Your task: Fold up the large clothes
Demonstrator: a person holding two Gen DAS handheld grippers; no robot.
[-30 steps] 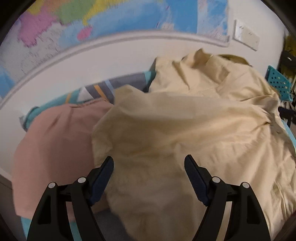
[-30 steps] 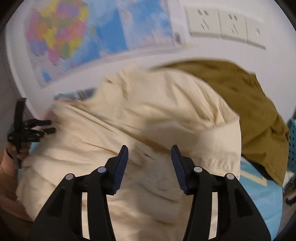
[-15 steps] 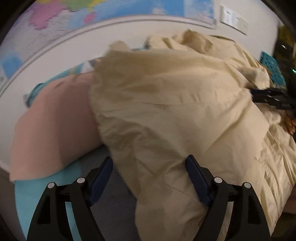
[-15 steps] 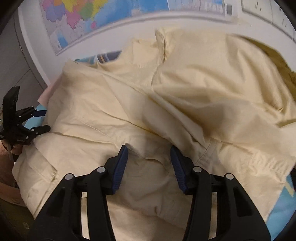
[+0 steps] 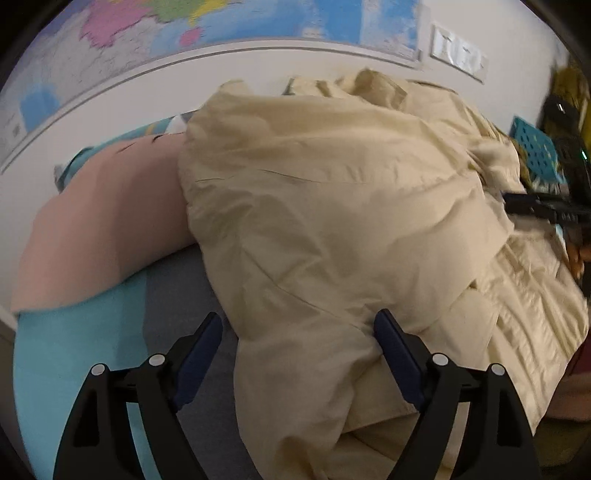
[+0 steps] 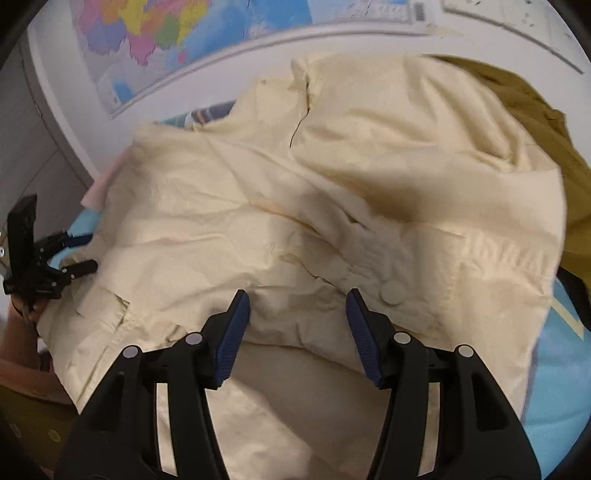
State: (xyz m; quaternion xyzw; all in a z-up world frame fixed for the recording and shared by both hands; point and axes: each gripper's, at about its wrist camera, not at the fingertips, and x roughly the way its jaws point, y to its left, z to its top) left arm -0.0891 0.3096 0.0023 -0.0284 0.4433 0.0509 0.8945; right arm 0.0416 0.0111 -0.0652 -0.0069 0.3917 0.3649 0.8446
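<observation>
A large cream jacket (image 5: 332, 221) lies crumpled on a table with a light blue cover (image 5: 74, 350); it also fills the right wrist view (image 6: 295, 206), where a round snap button (image 6: 392, 291) shows. My left gripper (image 5: 297, 347) is open, its jaws standing either side of the jacket's near left edge, holding nothing. My right gripper (image 6: 297, 325) is open over the jacket's front hem, empty. The right gripper shows at the right of the left wrist view (image 5: 535, 208), and the left gripper at the left of the right wrist view (image 6: 70, 258).
A pink garment (image 5: 103, 221) lies left of the jacket. An olive-brown garment (image 6: 535, 122) lies at the right behind it. A wall with a map (image 6: 184, 33) and sockets (image 5: 458, 55) stands behind the table. A teal perforated basket (image 5: 532, 147) is at the far right.
The cream jacket has been spread wider and flatter. My right gripper has opened wider and sits lower over the front hem. My left gripper has drawn back toward the jacket's near left edge.
</observation>
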